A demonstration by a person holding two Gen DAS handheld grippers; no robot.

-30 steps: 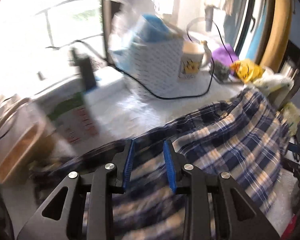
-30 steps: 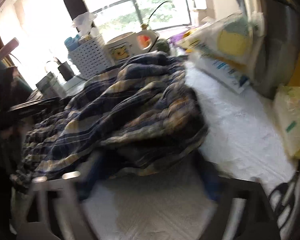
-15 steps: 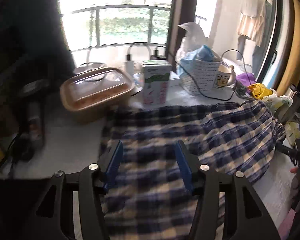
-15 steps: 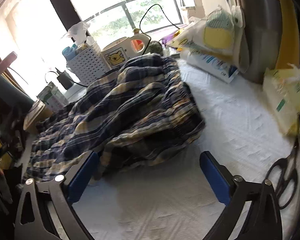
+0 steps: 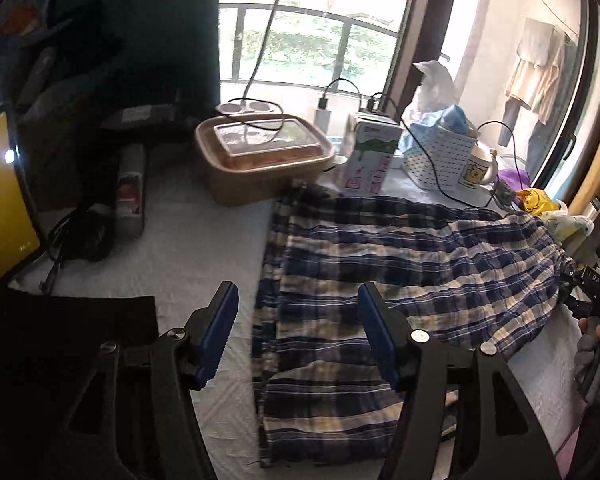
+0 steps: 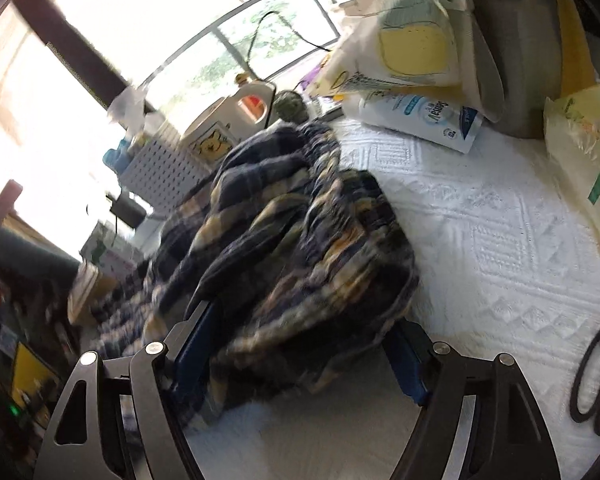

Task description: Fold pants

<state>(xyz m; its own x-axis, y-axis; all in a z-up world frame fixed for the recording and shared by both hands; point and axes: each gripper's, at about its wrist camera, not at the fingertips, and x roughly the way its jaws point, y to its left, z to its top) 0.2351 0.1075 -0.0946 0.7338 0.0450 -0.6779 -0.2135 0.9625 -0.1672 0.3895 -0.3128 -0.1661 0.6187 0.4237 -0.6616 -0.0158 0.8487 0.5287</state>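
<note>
the blue-and-cream plaid pants (image 5: 400, 264) lie rumpled on the white tablecloth (image 6: 500, 240), left gripper (image 5: 298, 336) jaws opening above them, right gripper (image 6: 304, 344) jaws closing around a bunched end.

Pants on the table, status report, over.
Left gripper opening, nothing held. Right gripper closing around bunched end of plaid pants, no firm pinch visible. Pants unfolded. Brown food box crowds the far edge.

Bare table (image 5: 204, 240) left of pants (image 5: 400, 264); container (image 5: 260, 160), carton (image 5: 370, 160), basket (image 5: 440, 156) crowd the far edge.
</note>
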